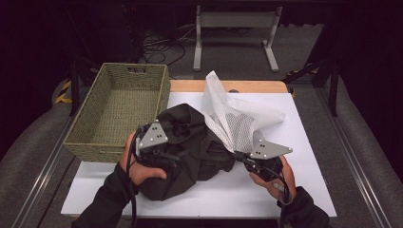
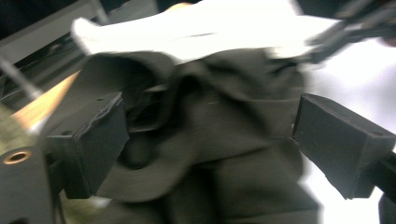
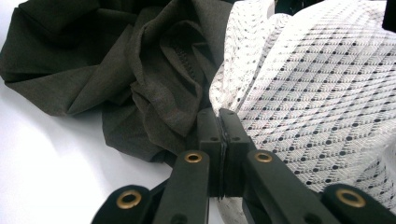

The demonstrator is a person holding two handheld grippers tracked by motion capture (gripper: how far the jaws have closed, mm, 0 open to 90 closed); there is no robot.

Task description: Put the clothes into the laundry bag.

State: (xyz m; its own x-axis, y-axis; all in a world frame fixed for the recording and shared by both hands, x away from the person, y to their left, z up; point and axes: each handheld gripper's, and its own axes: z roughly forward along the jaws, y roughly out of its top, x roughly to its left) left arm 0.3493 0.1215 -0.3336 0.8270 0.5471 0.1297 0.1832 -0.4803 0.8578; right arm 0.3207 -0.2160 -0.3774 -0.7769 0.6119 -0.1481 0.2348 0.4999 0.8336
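The dark garment (image 1: pixel 190 152) is soft, matt woven cloth, heavily creased, while the white mesh bag (image 1: pixel 237 118) is a thin netted fabric with a regular pattern of small holes. The basket (image 1: pixel 119 111) is coarse woven fibre in a dull olive green, and the worktop (image 1: pixel 304 156) has a smooth, matt white sheet over a bare wooden edge. The right tool (image 3: pixel 219 126) is matt black plastic with brass-coloured rivets, and it carries a grey, dull metal plate.

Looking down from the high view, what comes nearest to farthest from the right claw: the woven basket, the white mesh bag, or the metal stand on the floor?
1. White mesh bag, clamped in the right claw.
2. Woven basket, across the table at left.
3. Metal stand, on the floor beyond the table.
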